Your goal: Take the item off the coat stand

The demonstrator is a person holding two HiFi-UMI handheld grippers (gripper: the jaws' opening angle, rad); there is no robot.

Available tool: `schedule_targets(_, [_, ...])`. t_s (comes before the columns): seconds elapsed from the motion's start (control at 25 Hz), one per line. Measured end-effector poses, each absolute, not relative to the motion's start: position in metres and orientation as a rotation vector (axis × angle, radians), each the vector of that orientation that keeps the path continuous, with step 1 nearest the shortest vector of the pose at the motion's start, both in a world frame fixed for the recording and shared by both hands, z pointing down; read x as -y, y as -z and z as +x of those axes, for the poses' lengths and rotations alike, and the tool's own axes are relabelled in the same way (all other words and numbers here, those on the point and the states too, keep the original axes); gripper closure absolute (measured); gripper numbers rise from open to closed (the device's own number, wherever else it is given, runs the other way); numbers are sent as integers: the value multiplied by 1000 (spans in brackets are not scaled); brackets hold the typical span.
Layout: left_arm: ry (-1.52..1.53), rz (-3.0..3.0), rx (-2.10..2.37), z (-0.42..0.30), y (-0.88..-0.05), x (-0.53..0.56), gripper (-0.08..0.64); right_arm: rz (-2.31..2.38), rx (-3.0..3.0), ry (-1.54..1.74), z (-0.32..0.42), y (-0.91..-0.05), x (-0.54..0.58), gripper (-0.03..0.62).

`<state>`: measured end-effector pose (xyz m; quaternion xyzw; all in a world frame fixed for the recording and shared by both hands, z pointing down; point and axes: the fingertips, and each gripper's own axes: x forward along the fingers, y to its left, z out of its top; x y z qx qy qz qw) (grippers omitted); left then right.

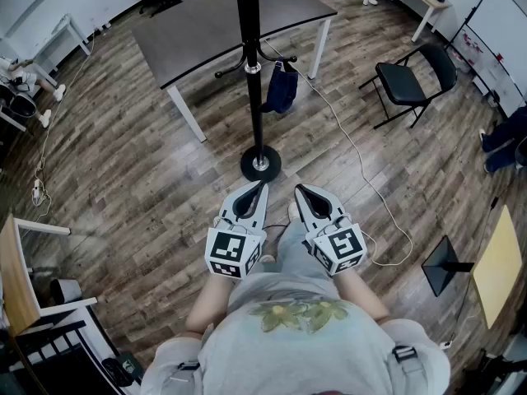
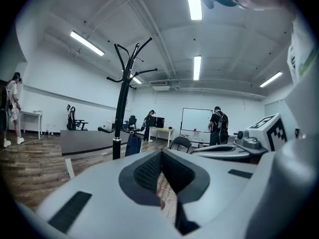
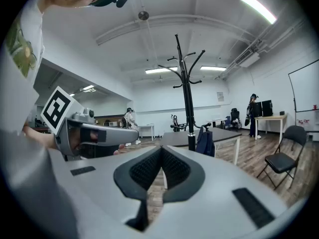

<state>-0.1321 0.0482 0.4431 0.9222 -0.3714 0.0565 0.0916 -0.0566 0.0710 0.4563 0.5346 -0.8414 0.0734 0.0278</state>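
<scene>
A black coat stand (image 1: 253, 72) rises from a round base on the wooden floor ahead of me. A dark blue bag (image 1: 282, 89) hangs from one of its lower hooks, on the right side. The same stand (image 2: 119, 108) and blue bag (image 2: 133, 144) appear in the left gripper view, and the stand (image 3: 187, 98) with the bag (image 3: 205, 142) in the right gripper view. My left gripper (image 1: 259, 186) and right gripper (image 1: 300, 189) are held side by side near my body, short of the stand's base. Both have their jaws together with nothing between them.
A grey table (image 1: 222, 23) stands just behind the coat stand. A black folding chair (image 1: 412, 76) is at the right, and a white cable (image 1: 362, 171) trails across the floor. A low shelf (image 1: 16, 278) sits at the left. People stand far across the room.
</scene>
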Motion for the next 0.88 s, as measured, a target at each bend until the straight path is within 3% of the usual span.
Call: schedule_targets(0.88, [-212, 2700, 1173, -92, -441, 71, 545, 1655, 2611, -200, -5, -438, 63, 584])
